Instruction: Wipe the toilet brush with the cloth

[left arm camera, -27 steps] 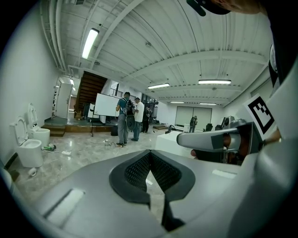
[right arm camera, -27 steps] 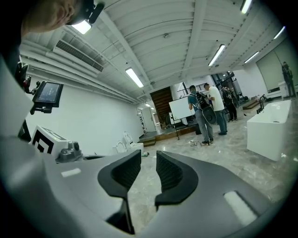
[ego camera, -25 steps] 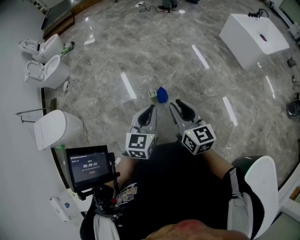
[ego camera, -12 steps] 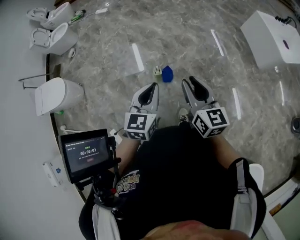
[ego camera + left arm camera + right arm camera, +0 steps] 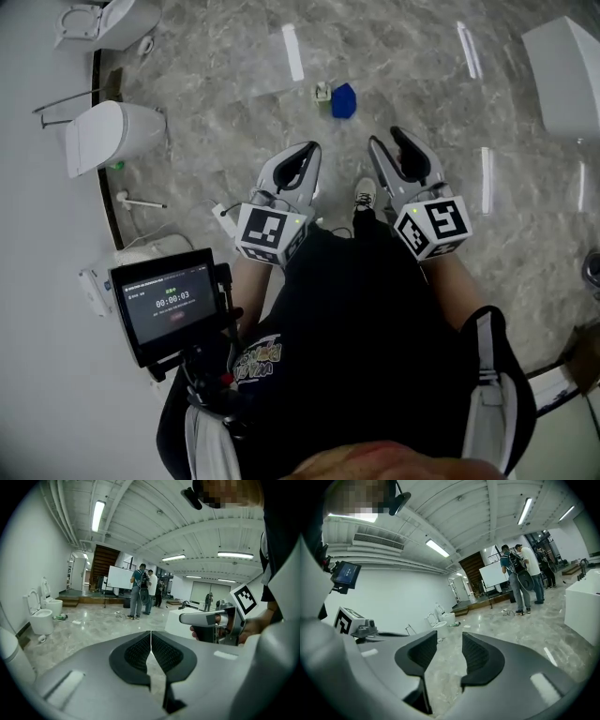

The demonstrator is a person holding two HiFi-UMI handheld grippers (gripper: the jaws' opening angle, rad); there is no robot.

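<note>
On the floor [image 5: 234, 141], blue object [image 5: 344, 100] indistinct.

- The head view has swung down: the floor [image 5: 234, 141] slides toward the far edge of the picture and more of the person's dark shirt [image 5: 366, 347] fills the near part.
- The blue cloth [image 5: 344, 100] and the small white thing [image 5: 322, 92] just left of it now sit farther up the picture.
- The white block [image 5: 567, 75] at the far right is now cut by the picture's edge.
- The right gripper [image 5: 449, 644] has just been opening; its jaws stand apart with only floor between them.
- A shoe [image 5: 364, 195] now shows between the two grippers.
- A white long-handled thing [image 5: 141, 202] on the floor by the left wall has come into view.
</note>
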